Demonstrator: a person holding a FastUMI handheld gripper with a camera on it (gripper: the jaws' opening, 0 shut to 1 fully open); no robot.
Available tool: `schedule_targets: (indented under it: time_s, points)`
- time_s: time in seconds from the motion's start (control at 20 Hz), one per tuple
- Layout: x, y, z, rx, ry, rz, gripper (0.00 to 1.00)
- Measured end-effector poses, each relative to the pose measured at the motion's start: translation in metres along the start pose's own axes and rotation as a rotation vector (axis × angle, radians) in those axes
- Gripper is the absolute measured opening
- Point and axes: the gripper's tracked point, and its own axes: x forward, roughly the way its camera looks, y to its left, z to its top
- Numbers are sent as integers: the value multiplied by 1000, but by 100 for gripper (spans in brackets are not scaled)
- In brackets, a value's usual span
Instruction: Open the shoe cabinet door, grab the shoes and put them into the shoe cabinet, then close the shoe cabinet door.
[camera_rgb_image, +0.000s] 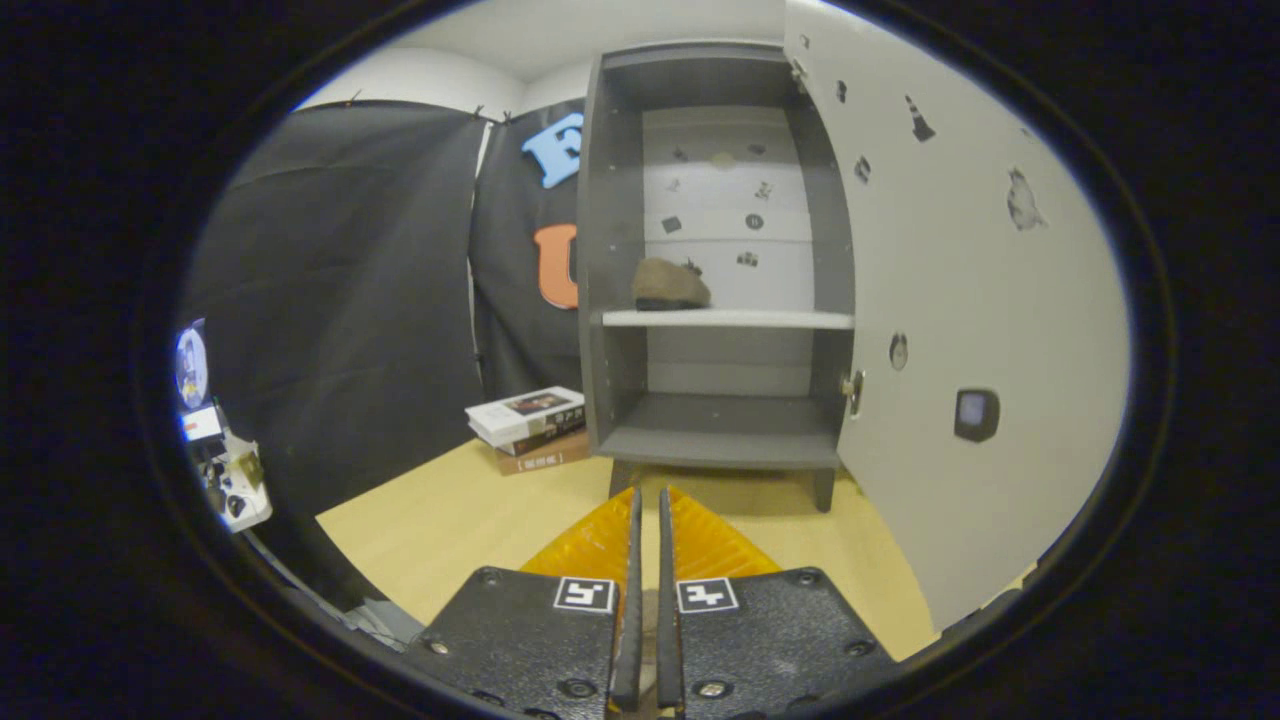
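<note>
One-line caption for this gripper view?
Shut gripper faces the open shoe cabinet, one shoe on its shelf.

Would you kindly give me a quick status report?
Gripper jaws nearly closed, empty. Shoe on cabinet shelf, door open. Books left of cabinet, not obstructing.

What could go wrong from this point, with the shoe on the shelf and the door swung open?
1. The door stands wide open beside the gripper, whose fingers are nearly closed on nothing; a careless swing toward its edge could bump it.
2. The shoe sits near the front edge of the shelf, so a hard door slam might jolt it.
3. The stack of books lies close to the cabinet.
</note>
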Motion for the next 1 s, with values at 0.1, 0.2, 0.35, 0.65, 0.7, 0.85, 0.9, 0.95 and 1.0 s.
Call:
schedule_targets:
  time_s: [0.1,0.2,0.35,0.65,0.7,0.85,0.9,0.95,1.0]
  points:
    - [8,8,-41,-4,94,5,15]
    - [9,19,-80,14,184,6,37]
    - [1,42,-126,-4,281,13,61]
    - [9,36,-162,-32,309,-84,67]
    - [7,37,-169,-39,328,-95,66]
    - [0,45,-166,-124,285,-101,66]
    - [4,47,-168,-114,291,-88,67]
    - [7,49,-178,-97,324,-66,68]
    - [11,49,-183,-100,357,-49,69]
